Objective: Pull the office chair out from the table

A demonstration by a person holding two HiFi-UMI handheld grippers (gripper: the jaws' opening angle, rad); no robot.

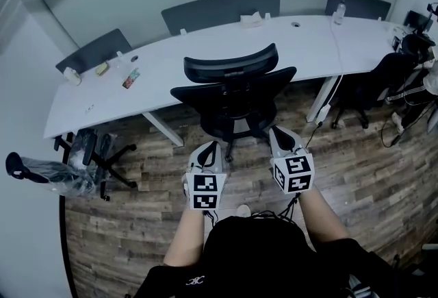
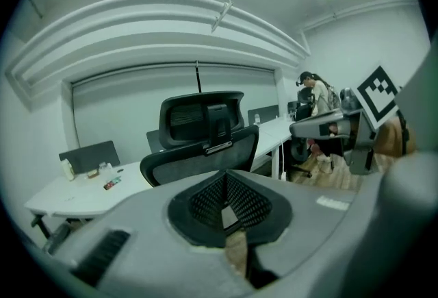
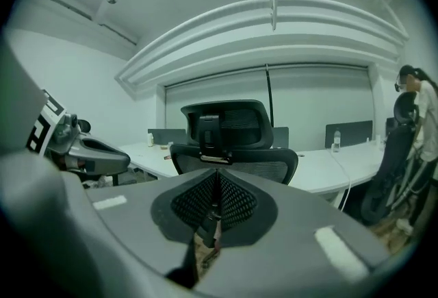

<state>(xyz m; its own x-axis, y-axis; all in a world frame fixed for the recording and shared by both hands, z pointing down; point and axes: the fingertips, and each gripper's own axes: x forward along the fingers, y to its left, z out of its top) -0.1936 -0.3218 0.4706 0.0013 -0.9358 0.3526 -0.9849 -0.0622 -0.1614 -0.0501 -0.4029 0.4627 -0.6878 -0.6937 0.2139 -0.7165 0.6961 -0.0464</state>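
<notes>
Behind office chair (image 1: 233, 94) (backrest near table (image 1: 164, 70)): left gripper (image 1: 210, 147), right gripper (image 1: 282, 135) closed, empty.

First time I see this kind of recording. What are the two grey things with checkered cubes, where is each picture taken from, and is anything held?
No robot here: a person holds a claw tool in each hand. The head view looks down from the person's head at the left claw and right claw; the marker cubes belong to them. The other two pictures come from cameras riding on each claw, looking along its jaws. Both claws are shut and hold nothing. Ahead stands the black office chair, its back toward the person, at the long white table, which carries a bottle and a few small items.
</notes>
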